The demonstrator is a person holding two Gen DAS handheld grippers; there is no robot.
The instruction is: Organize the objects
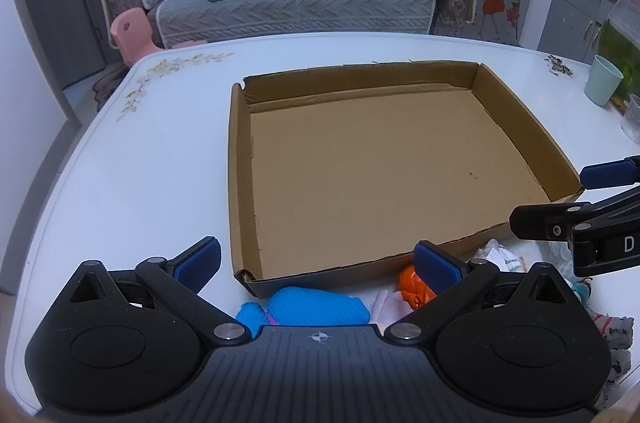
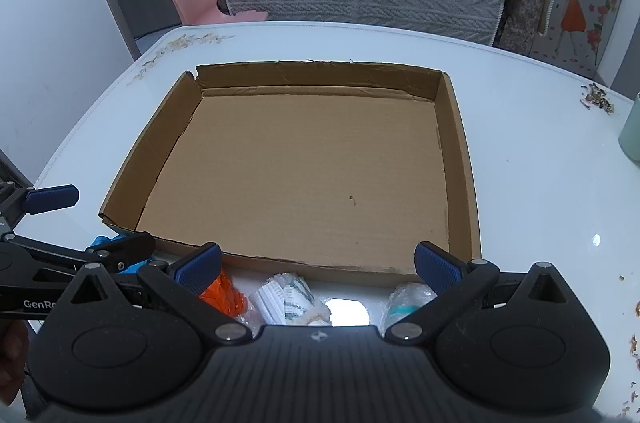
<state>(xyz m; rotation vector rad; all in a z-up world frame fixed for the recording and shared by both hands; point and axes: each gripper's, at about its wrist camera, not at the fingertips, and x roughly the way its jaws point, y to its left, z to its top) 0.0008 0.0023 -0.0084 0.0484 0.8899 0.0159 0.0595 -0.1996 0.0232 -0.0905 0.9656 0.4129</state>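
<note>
Left gripper [image 1: 318,265] jaws spread wide, holding nothing | right gripper [image 2: 318,265] likewise agape | bright blue knitted item [image 1: 316,305], orange crinkled packet [image 2: 224,293], white wrapped bundle [image 2: 286,297] on white table [image 1: 120,163], just beside shallow brown cardboard tray [image 2: 460,143]

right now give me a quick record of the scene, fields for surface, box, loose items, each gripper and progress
surface: white table
box: shallow cardboard box, open top, nothing inside
loose items: blue knit cloth, orange item, white wrapped bundle, clear bag with teal, all on the table in front of the box's near wall
left gripper: jaws open, holding nothing, above the blue cloth
right gripper: jaws open, holding nothing, above the white bundle
bystander: pale green cup at the table's far right
progress: nothing in the box yet
</note>
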